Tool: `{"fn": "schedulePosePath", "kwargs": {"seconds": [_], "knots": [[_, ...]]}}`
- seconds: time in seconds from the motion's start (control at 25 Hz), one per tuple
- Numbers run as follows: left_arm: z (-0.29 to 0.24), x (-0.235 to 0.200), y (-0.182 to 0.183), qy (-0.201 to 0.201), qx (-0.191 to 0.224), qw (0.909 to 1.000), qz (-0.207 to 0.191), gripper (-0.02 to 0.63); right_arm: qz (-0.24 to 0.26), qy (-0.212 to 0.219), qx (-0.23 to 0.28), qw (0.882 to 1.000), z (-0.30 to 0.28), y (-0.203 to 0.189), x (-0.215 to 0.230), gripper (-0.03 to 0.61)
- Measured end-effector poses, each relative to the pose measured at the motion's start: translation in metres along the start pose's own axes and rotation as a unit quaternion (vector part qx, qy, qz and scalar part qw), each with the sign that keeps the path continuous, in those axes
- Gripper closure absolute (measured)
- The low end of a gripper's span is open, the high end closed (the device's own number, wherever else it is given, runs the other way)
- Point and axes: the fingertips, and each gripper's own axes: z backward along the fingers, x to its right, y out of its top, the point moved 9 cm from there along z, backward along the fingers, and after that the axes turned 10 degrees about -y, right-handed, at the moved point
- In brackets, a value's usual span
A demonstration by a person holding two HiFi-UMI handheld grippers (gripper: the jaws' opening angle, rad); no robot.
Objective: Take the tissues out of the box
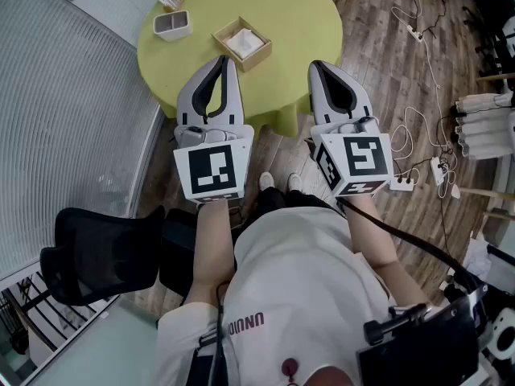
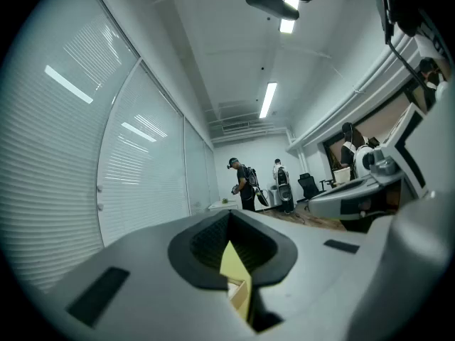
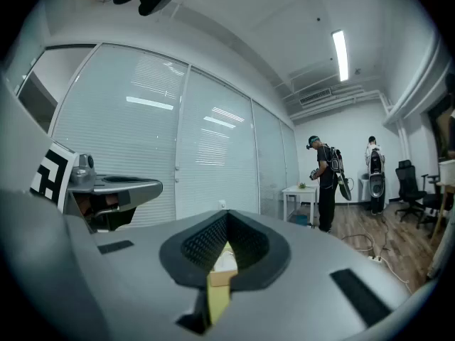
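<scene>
Biggest thing here is the round yellow-green table (image 1: 306, 22) on the wood floor (image 1: 386, 79). A black office chair (image 1: 96, 256) sits off to the person's left, well apart from it.

Both tools are held out side by side over the table's near edge. The left gripper (image 1: 226, 59) is clenched with nothing in it, tips pressed together. Its own view just shows a sliver of table and box through the loop behind the tips. The right gripper (image 1: 317, 65) is the same deal: jaws closed on each other, nothing caught between them.

The tissue box (image 1: 241, 43) is a small open-topped wooden one on the left half of the table. It's back from the near edge and just beyond the left gripper's tips, not touching them. White tissues (image 1: 245, 42) are lying in it.

A little grey tray (image 1: 172, 25) sits near the table's left edge, close beside the box. A white power strip (image 1: 402, 183) lies on the floor by the right gripper.
</scene>
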Motion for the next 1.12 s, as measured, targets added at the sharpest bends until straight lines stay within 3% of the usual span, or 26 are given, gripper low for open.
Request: {"fn": "schedulePosePath", "kwargs": {"seconds": [0.64, 1.12], "knots": [[0.008, 0.000, -0.004, 0.002, -0.003, 1.0000, 0.003, 0.601, -0.008, -0.002, -0.002, 1.000, 0.002, -0.004, -0.005, 0.560], [0.016, -0.024, -0.012, -0.008, 0.010, 0.9998, 0.011, 0.601, -0.019, -0.032, 0.018, 0.999, 0.000, -0.001, -0.021, 0.560]]}}
